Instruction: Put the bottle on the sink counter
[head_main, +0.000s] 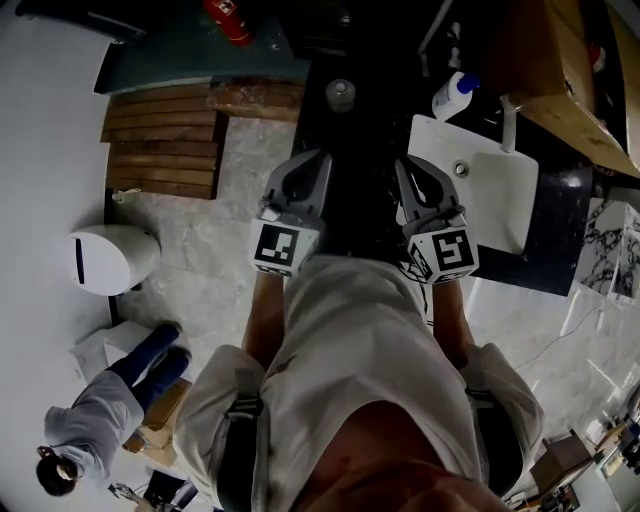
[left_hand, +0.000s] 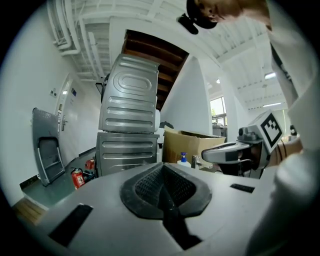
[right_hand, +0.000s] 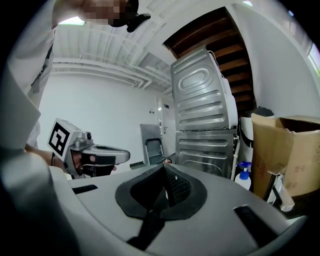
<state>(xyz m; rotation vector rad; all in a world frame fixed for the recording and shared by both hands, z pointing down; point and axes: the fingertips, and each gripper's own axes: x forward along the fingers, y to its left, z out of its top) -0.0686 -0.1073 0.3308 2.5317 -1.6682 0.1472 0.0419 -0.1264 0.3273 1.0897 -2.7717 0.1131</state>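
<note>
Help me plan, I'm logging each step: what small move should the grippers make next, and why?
Probably none toward the bottle; just lower both grippers away. The bottle already seems to stand on the dark counter behind the white basin, and the left gripper and right gripper are both shut with nothing between their jaws.

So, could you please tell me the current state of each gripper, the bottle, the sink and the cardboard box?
left gripper: jaws shut, nothing between them.
right gripper: jaws shut, nothing between them.
bottle: upright on the dark counter beside the sink, not held.
sink: basin empty.
cardboard box: top open.
</note>
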